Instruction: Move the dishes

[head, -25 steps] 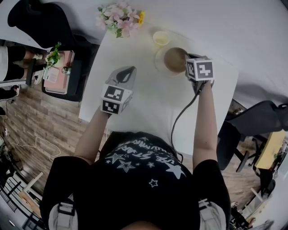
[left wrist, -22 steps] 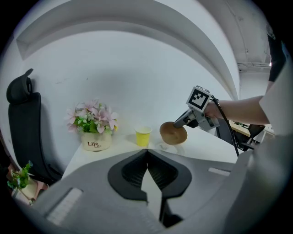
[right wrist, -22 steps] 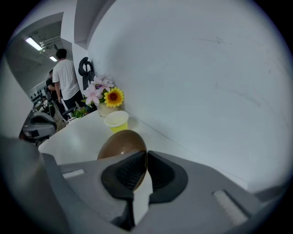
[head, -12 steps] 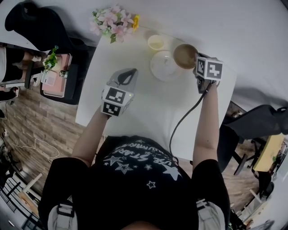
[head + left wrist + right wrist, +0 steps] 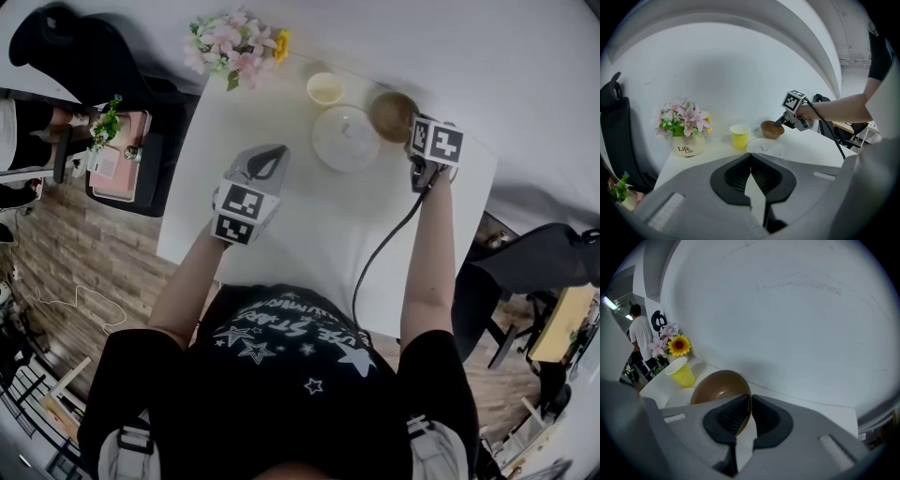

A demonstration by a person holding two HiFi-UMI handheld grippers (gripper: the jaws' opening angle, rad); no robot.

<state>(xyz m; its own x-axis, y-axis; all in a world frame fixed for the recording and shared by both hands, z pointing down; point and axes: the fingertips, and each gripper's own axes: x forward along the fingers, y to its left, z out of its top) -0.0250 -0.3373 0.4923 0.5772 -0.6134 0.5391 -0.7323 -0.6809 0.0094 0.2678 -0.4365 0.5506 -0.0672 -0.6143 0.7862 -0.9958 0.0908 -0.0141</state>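
A brown bowl [image 5: 392,112] rests on the white table [image 5: 309,225] just right of a bare white plate [image 5: 345,139]. My right gripper [image 5: 410,127] is at the bowl's near rim. In the right gripper view the bowl [image 5: 719,385] has its rim between the pads of this gripper [image 5: 751,411]. Its jaws have just been opening slightly but still touch the rim. My left gripper [image 5: 272,155] hovers over the table's left part, shut on nothing. The left gripper view shows the bowl [image 5: 771,129], the plate [image 5: 764,149] and the right gripper [image 5: 778,123].
A yellow cup [image 5: 324,89] stands behind the plate, and a flower pot [image 5: 234,42] sits at the table's far left corner. Black chairs stand at the far left [image 5: 84,47] and the right [image 5: 544,253]. A cable [image 5: 375,253] trails from the right gripper.
My right gripper has carried the brown bowl off the white plate to the right and set it beside the plate. The plate now lies bare. My left gripper has barely shifted.
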